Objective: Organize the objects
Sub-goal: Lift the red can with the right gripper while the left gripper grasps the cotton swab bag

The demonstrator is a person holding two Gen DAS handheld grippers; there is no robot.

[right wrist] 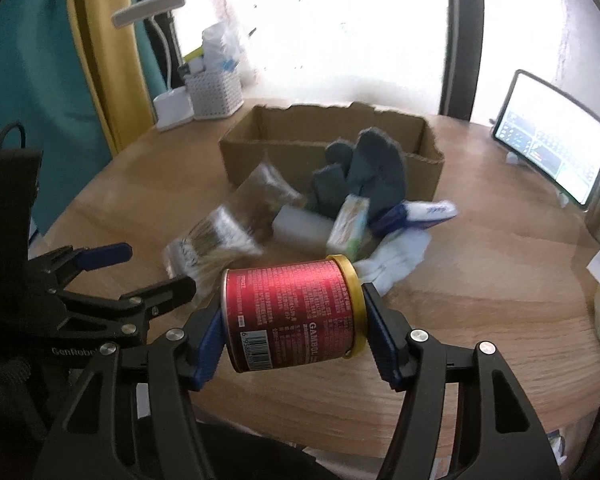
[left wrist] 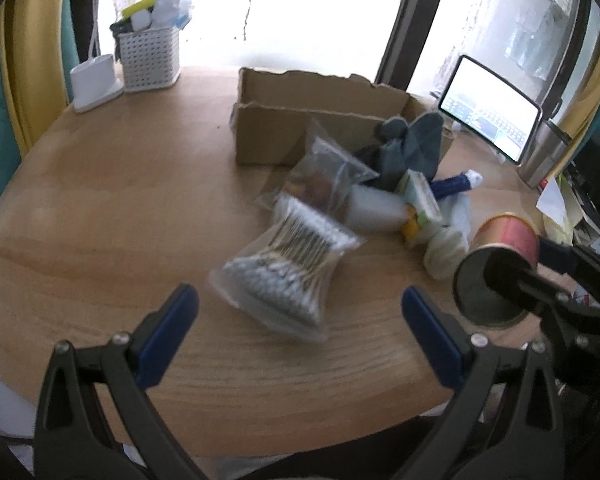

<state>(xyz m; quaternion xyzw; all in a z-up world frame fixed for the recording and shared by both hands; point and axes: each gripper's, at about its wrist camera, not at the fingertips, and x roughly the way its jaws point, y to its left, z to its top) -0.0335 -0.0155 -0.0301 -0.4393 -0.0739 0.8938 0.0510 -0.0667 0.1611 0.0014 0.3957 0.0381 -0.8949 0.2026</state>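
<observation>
My right gripper point(right wrist: 294, 330) is shut on a red can point(right wrist: 294, 314) with a gold rim, held sideways above the round wooden table point(right wrist: 480, 300). The same red can point(left wrist: 508, 240) shows at the right of the left wrist view, its dark end facing the camera. My left gripper point(left wrist: 300, 310) stands open above the table with nothing between its fingers, just short of a clear bag of cotton swabs point(left wrist: 288, 268). Behind the bag lies a pile: a snack bag point(left wrist: 324, 178), a white block point(left wrist: 374, 210), a small green box point(left wrist: 420, 200), grey gloves point(left wrist: 410, 146), a blue-and-white tube point(left wrist: 456, 184).
An open cardboard box point(left wrist: 300, 120) sits behind the pile. A white perforated basket point(left wrist: 150, 58) and a white lamp base point(left wrist: 94, 82) stand at the table's back left. A lit tablet point(left wrist: 490, 108) leans at the right beside a metal cup point(left wrist: 544, 154). White cloth point(right wrist: 396, 258) lies near the can.
</observation>
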